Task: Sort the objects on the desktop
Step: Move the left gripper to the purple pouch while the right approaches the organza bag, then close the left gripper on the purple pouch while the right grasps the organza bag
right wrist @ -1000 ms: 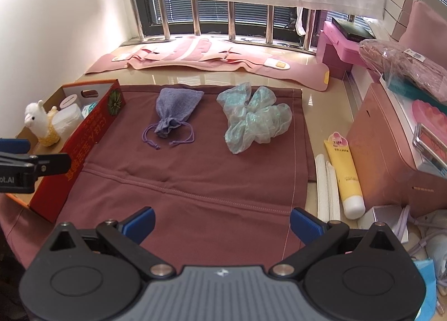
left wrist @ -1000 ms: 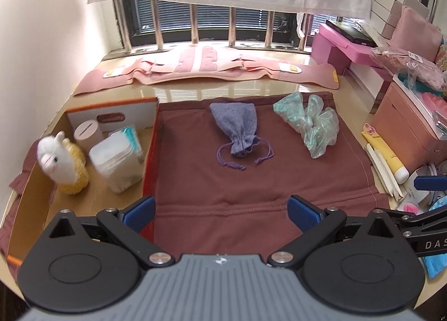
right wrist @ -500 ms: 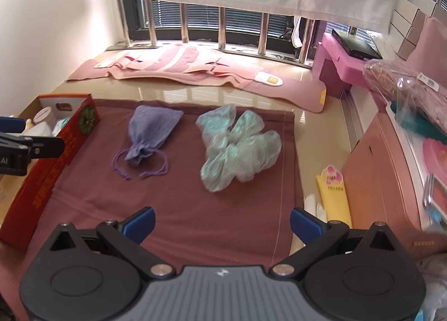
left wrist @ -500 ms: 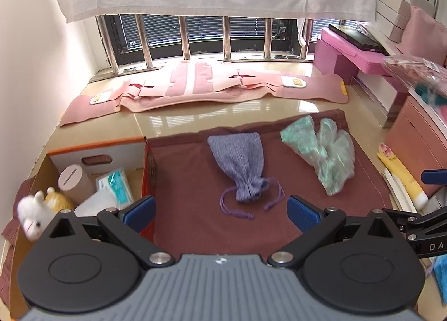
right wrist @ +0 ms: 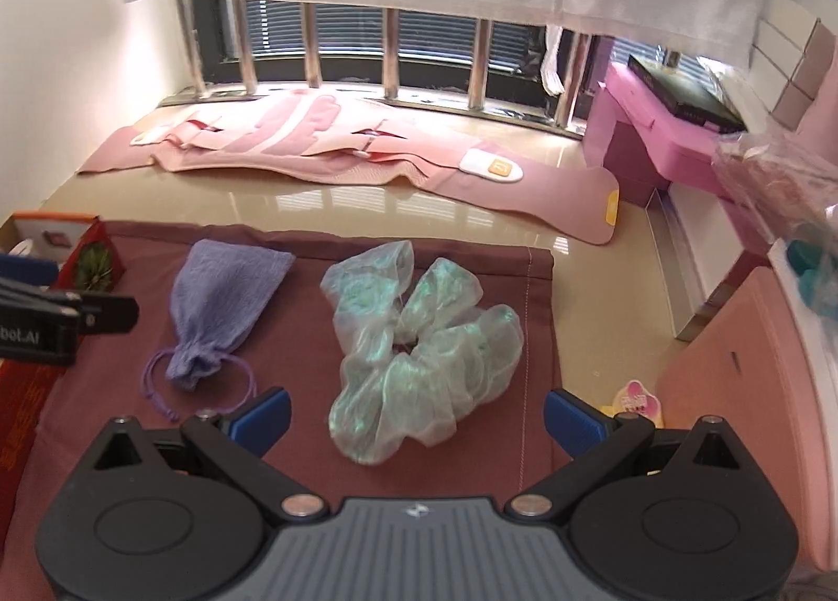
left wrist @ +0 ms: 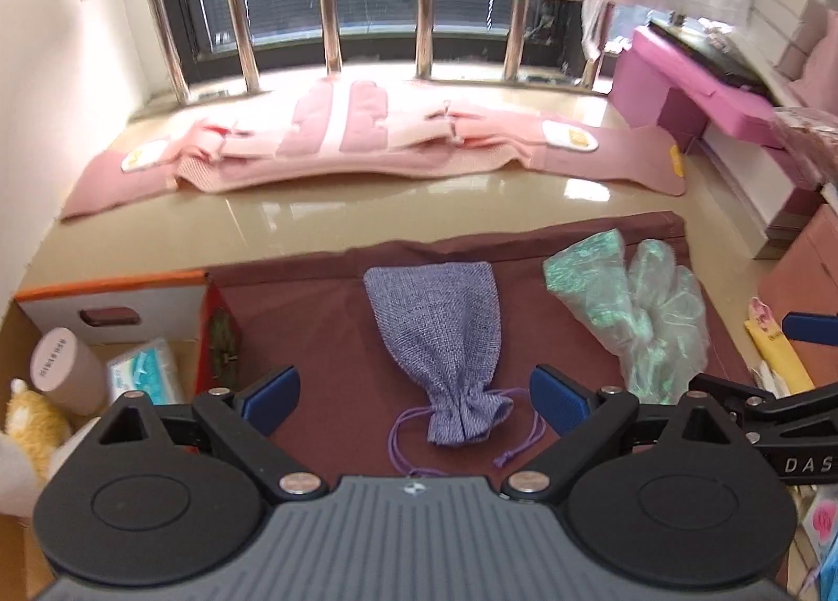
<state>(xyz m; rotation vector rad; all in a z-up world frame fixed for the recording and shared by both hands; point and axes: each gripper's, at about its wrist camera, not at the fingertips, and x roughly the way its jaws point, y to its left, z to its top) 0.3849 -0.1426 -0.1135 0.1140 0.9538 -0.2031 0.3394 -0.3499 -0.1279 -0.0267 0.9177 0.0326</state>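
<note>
Beside the closing, empty left tool (left wrist: 414, 399), only its view shows the tissue pack (left wrist: 144, 373).

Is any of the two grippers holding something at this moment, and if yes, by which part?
Nothing is held. The left gripper, jaws closing, frames the purple drawstring pouch without touching it; the open right gripper faces the green organza scrunchie.

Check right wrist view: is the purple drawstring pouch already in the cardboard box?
No, the purple drawstring pouch lies flat on the maroon cloth, beside the green organza scrunchie and outside the box.
</note>
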